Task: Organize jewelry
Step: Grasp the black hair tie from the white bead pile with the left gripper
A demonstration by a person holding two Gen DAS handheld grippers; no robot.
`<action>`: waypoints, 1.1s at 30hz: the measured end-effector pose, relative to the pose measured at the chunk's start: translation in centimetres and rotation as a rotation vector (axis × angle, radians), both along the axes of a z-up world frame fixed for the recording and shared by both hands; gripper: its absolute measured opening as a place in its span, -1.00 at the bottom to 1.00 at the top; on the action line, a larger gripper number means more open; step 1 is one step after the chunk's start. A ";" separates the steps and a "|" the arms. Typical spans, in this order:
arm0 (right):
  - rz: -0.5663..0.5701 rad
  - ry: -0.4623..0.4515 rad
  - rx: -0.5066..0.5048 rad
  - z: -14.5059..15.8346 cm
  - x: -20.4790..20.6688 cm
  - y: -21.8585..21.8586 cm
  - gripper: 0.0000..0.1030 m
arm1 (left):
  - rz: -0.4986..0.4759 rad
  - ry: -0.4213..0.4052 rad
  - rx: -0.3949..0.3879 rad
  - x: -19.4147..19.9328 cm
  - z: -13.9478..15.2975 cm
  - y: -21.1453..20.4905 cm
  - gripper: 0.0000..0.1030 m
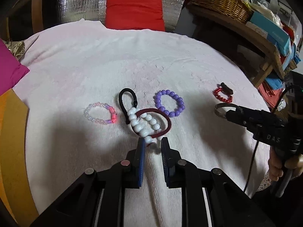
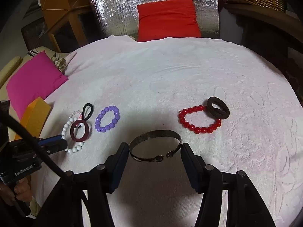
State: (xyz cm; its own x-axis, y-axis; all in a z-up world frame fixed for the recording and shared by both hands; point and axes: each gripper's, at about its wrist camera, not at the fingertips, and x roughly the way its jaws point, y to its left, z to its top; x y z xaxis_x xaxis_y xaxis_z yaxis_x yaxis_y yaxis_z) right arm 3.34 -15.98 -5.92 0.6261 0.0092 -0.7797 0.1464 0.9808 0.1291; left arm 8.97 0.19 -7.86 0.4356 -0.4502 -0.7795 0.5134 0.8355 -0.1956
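The white round-bead bracelet (image 1: 141, 123) lies just ahead of the left gripper (image 1: 153, 144), its nearest bead caught at the tip of the left blue pad, with a dark maroon elastic hair band (image 1: 164, 120) draped over it and a black cord loop (image 1: 127, 102) touching its far end. A clear-and-pink bead bracelet (image 1: 100, 113) sits to the left, a purple round-bead bracelet (image 1: 169, 103) to the right. Well apart on the right, a red bead bracelet (image 2: 198, 121) overlaps a brown fabric hair ring (image 2: 217, 107).

Everything rests on a pale pink textured towel (image 2: 170, 71) spread on a round table; behind it stand a red cushion (image 2: 167, 19) against silver quilted foil, a magenta cushion (image 2: 34, 79), and a wicker basket (image 1: 219, 0) on a wooden shelf.

The left gripper's jaws are nearly together (whether they truly pinch the bead is unclear). The right gripper (image 2: 154, 151) pinches an open dark metal cuff bangle (image 2: 155, 144) between its half-spread pads
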 end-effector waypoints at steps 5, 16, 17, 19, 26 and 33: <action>0.002 -0.008 0.001 0.3 0.0 0.3 0.13 | -0.021 -0.014 -0.087 -0.6 1.1 1.4 -0.77; -0.009 0.044 0.054 -0.5 0.6 -0.4 -0.19 | 0.068 0.003 0.108 1.1 -1.5 1.1 0.01; -0.012 0.052 0.058 -0.6 0.6 -0.5 -0.10 | 0.073 -0.011 0.110 1.1 -1.3 0.9 0.01; -0.031 0.063 0.074 -0.8 0.6 -1.1 0.12 | 0.063 -0.038 0.095 0.8 -0.6 0.2 0.02; -0.072 0.031 0.124 -0.3 0.2 -3.2 0.20 | 0.018 -0.071 0.133 0.7 -1.0 -3.0 0.02; -0.075 0.043 0.141 -0.4 0.3 -4.3 0.32 | -0.039 -0.018 0.126 1.6 -3.2 -5.5 -0.41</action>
State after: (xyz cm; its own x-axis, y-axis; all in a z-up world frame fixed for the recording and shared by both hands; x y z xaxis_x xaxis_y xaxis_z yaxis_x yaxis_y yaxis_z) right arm 3.60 -20.27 -6.33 0.5949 0.0754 -0.8003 0.2267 0.9394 0.2570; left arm 10.59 -5.27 -11.02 0.4344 -0.3660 -0.8230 0.5481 0.8325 -0.0809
